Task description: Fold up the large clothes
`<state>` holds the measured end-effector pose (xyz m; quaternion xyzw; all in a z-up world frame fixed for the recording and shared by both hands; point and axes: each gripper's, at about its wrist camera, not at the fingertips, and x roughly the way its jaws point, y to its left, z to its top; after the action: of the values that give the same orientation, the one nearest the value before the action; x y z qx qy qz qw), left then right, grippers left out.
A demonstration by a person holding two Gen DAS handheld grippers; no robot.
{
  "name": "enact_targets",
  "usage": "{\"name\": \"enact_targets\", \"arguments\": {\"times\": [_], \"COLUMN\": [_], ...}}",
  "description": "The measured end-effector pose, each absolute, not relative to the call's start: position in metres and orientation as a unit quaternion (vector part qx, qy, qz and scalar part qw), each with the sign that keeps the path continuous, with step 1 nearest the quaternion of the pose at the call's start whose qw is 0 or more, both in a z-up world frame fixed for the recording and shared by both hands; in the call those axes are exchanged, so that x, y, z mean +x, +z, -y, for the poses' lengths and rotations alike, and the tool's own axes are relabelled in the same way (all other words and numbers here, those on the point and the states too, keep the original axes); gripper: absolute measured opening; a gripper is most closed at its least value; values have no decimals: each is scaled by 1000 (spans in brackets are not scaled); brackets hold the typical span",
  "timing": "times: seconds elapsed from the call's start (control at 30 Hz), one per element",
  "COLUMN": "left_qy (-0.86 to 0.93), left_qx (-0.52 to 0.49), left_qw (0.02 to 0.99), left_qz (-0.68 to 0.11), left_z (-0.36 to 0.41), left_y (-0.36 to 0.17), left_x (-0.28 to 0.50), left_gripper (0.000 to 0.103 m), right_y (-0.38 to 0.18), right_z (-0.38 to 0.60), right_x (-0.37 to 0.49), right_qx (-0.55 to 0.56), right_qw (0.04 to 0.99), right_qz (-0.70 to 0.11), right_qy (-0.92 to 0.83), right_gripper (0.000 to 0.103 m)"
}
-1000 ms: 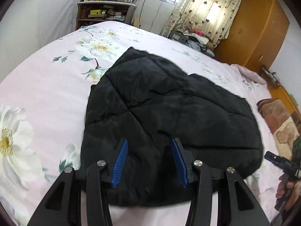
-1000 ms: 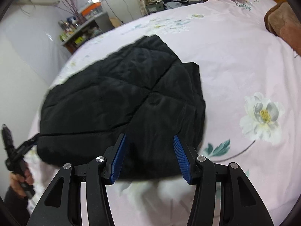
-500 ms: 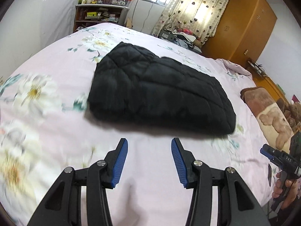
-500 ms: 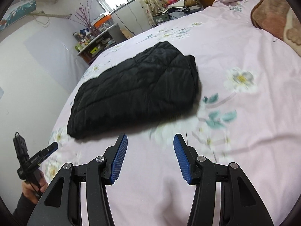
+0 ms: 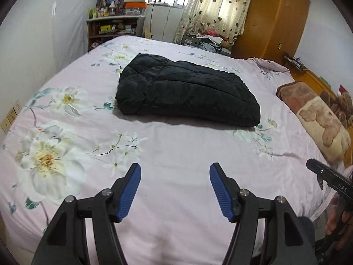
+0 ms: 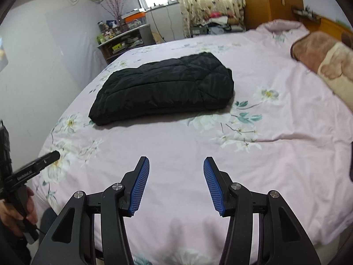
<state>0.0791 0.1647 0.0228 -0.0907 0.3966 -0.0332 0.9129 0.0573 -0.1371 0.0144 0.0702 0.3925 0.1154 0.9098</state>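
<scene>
A black quilted jacket [image 5: 187, 90] lies folded into a thick rectangle in the middle of the pink floral bed [image 5: 176, 154]; the right wrist view shows the same jacket [image 6: 163, 88]. My left gripper [image 5: 175, 172] hangs over bare sheet well short of the jacket, its jaws opening with nothing between them. My right gripper [image 6: 176, 165] is open and empty too, likewise held back over the sheet near the bed's front edge. Each view catches the other gripper's handle in a hand at its lower corner.
A brown blanket with a bear print [image 5: 317, 119] lies at the bed's right side. Behind the bed stand a cluttered shelf [image 5: 112, 28], a curtained window and an orange wardrobe [image 5: 273, 19]. A white wall runs along the left.
Both grippers have pulled back and risen from the jacket's near edge, so it now lies far ahead. The left jaws stand wider than before.
</scene>
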Motion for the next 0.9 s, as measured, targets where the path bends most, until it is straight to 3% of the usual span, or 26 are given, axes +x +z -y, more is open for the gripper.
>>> {"name": "enact_targets", "arguments": {"times": [0.23,0.9], "left_qy": [-28,-6], "left_qx": [-63,-40], "left_qw": [918,922], "left_qz": [-390,-386], "left_z": [-150,-142], "left_y": [29,34], "left_x": [49,28], "left_gripper": [71,71], "right_y": [27,29], "right_z": [114,108], "right_x": [21,-2], "right_qx": [6,-12], "right_qw": [923,921], "right_qz": [-367,-373], "right_qy": [112,111], "right_gripper": [52,52]}}
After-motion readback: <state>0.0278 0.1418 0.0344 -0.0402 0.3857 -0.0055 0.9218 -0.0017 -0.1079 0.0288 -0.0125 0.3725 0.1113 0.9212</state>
